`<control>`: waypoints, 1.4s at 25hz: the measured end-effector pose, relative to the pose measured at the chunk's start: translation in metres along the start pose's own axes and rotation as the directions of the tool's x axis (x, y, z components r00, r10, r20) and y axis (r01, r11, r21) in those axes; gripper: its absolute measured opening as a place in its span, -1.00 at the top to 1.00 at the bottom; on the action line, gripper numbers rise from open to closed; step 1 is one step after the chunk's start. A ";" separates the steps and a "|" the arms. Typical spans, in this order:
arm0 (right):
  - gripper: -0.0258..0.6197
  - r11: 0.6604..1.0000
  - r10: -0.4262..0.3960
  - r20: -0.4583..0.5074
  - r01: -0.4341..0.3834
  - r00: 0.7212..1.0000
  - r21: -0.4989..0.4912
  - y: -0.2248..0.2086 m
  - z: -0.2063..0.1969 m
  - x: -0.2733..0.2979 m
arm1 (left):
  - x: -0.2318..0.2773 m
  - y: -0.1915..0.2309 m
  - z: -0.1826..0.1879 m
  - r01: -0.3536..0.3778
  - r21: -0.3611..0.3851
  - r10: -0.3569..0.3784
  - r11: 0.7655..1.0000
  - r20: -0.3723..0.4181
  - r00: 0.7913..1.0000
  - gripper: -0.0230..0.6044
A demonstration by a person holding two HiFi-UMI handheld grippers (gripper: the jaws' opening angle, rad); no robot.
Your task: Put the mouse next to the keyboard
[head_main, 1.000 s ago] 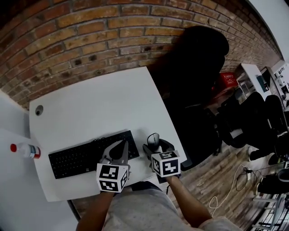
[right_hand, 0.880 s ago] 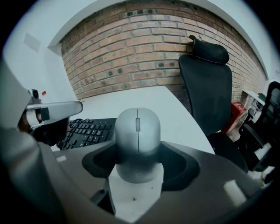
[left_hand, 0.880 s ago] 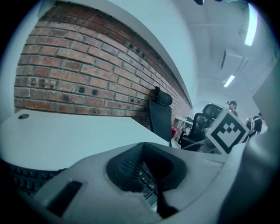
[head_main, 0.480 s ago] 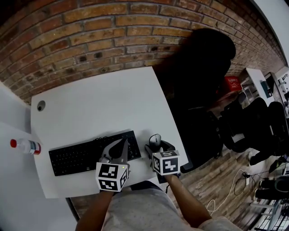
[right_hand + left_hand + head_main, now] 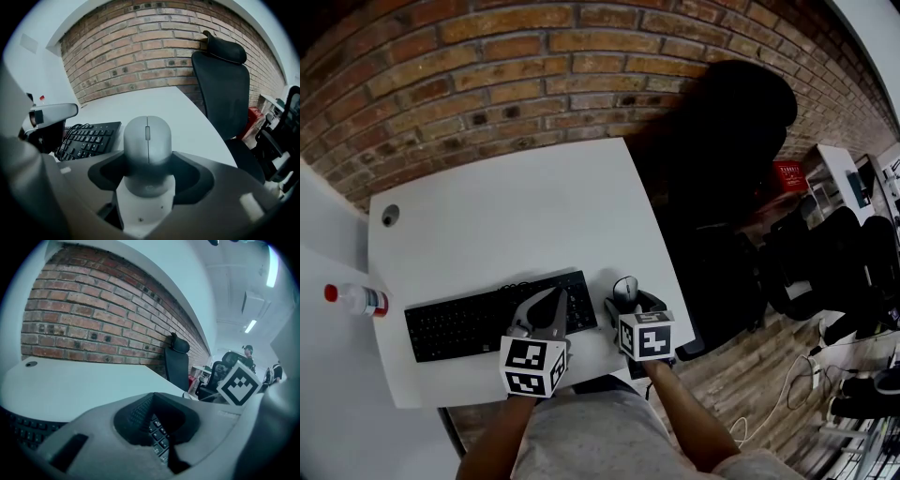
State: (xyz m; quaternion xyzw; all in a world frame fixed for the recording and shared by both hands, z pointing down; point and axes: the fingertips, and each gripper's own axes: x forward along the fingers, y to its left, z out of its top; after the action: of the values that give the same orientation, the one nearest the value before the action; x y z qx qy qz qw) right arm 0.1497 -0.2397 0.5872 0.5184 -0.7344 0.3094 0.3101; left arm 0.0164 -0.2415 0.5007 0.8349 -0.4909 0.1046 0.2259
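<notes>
A grey mouse sits between the jaws of my right gripper, which is shut on it. In the head view the mouse is just right of the black keyboard, near the front right corner of the white table. The right gripper reaches it from the front edge. I cannot tell whether the mouse touches the tabletop. My left gripper hovers shut over the keyboard's right end. Between its jaws, keyboard keys show through a gap in the left gripper.
A black office chair stands against the table's right edge, below the brick wall. A red-capped bottle lies on the neighbouring white surface at the left. A cable grommet sits at the table's back left.
Only the head camera has drifted slightly. Both grippers, the mouse and the keyboard keep their places.
</notes>
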 end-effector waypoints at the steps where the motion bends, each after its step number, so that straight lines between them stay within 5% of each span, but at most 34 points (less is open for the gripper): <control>1: -0.03 1.000 0.001 0.000 -0.001 1.000 0.000 0.000 0.000 0.001 | 0.000 0.000 0.000 0.000 0.000 0.000 1.000 -0.001 1.000 0.95; 35: -0.04 0.995 -0.099 0.012 0.099 0.995 0.011 -0.003 0.000 0.014 | -0.011 0.010 -0.006 -0.030 -0.005 0.030 1.000 -0.011 0.999 0.95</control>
State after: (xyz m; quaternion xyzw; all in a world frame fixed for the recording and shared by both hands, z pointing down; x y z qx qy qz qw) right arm 0.1488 -0.2485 0.5989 0.5579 -0.7081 0.2941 0.3176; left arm 0.0026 -0.2343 0.5041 0.8264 -0.5022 0.1114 0.2291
